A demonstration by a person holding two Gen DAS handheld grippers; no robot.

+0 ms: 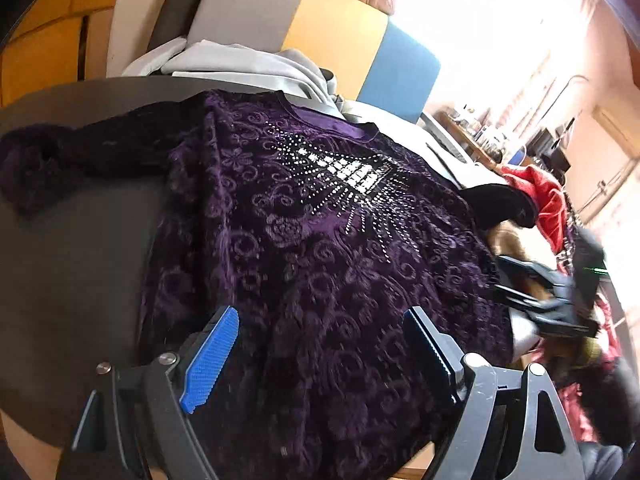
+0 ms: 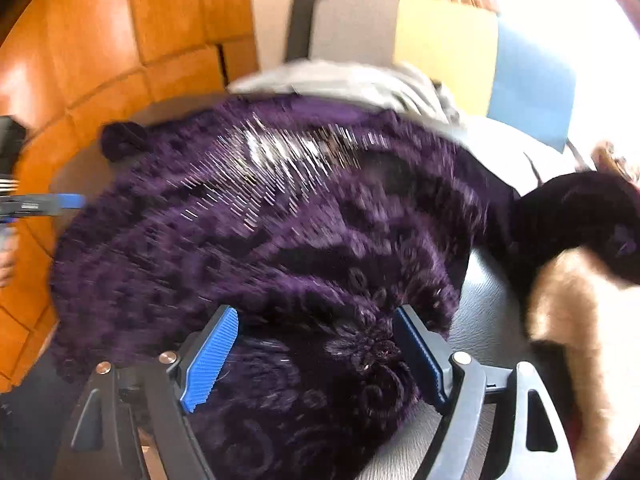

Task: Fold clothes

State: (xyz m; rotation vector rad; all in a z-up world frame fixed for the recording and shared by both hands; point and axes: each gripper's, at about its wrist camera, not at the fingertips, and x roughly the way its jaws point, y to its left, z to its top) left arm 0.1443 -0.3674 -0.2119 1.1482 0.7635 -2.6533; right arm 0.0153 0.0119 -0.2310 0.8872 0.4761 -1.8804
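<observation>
The left tool (image 1: 320, 344) is hanging wide over the purple top (image 1: 312, 240), holding nothing. The top is lying flat on the dark tabletop (image 1: 80, 248), one sleeve reaching left. Grey clothes (image 1: 248, 64) are sitting behind it, by a grey, yellow and blue seat back (image 1: 340, 28). Bright light is coming from a window.

The right tool (image 2: 316, 340) is also hanging wide over the top's (image 2: 260, 232) lower edge. This view is looking blurry. A cream cloth (image 2: 572, 312) is lying right. An orange wooden wall (image 2: 100, 40) is showing left.
</observation>
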